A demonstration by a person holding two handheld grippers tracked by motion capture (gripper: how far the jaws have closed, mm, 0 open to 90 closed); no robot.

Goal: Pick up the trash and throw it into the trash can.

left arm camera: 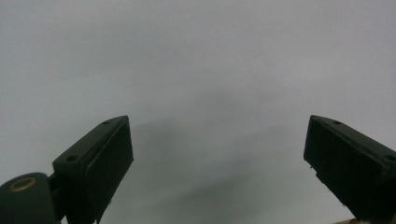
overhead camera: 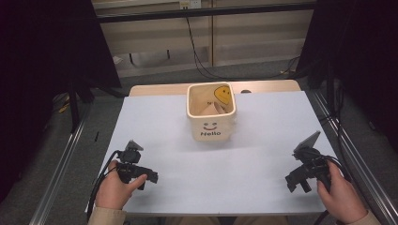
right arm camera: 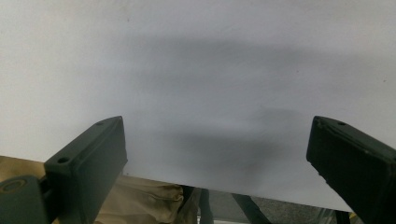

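Cream square "Hello" container [overhead camera: 211, 112] stands upright at the far centre of your white surface [overhead camera: 263, 154]. Your left hand-held gripper [overhead camera: 151, 178] and right hand-held gripper [overhead camera: 294, 181] rest near you, jaws apart, empty. A one-sided push would likely tip it.

One fixed overhead camera, two claw-mounted cameras.
The high view looks forward and down from the person's side, taking in the whole white table [overhead camera: 263, 140]. The left gripper view sits close above the sheet, angled down. The right gripper view faces the near table edge, also close. All three share the white surface.
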